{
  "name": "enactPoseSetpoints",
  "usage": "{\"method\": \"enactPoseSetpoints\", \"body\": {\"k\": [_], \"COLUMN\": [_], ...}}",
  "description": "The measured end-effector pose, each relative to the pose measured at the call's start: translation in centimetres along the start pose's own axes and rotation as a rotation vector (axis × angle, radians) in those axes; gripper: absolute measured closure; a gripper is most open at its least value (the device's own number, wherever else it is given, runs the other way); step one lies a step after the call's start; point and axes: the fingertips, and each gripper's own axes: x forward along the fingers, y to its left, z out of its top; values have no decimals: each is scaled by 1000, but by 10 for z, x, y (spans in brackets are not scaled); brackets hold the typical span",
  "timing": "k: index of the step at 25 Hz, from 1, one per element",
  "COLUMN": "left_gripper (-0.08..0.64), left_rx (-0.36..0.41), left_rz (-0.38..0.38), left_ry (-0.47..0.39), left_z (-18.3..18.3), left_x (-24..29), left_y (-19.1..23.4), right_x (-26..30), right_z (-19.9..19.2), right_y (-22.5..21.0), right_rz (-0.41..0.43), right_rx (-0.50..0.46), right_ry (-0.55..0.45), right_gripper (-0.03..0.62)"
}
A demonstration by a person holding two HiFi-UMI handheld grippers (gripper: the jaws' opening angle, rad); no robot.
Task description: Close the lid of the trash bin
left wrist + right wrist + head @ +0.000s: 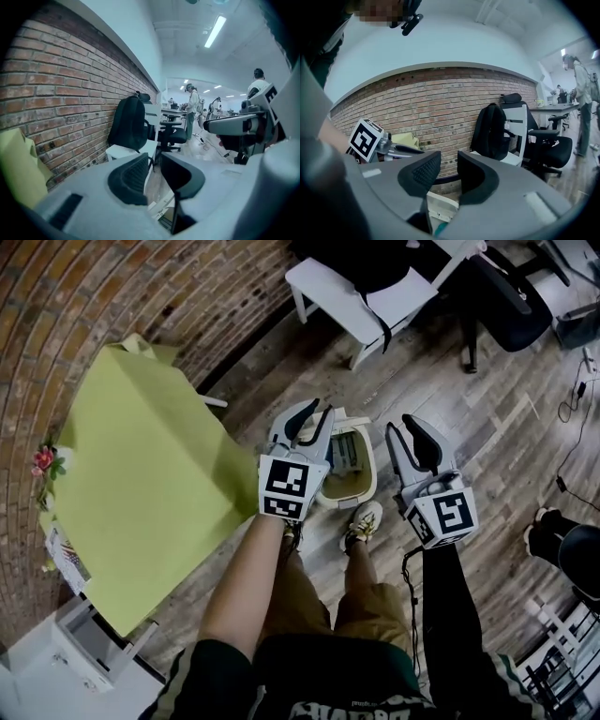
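a small cream plastic trash bin (354, 491) is seen on the grey wooden plank floor (487, 427), its top open and contents showing. the grey left gripper (316, 411) is held over the bin's near-left rim, its jaws a narrow gap apart with nothing gripped. the grey right gripper (401, 427) is held just beside the bin, jaws parted and empty. a counter draped in yellow-green cloth (141, 474) stands near the bin on the left gripper's side.
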Motion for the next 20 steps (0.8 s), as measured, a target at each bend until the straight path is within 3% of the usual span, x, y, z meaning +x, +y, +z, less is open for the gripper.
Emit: {"method": "enactPoseSetpoints", "body": {"k": [10, 20], "left_gripper": [483, 479], "left_rx": [-18, -15], "left_rz": [-73, -84], "left_ry": [117, 311], "left_z": [-62, -120], "left_x": [41, 54], "left_y": [9, 20], "right_x": [17, 30], "right_z": [-45, -65], "right_y": [-14, -17], "right_rz": [-36, -52], "right_rx": [35, 62], "right_ry": [14, 12], "right_gripper": [467, 463]}}
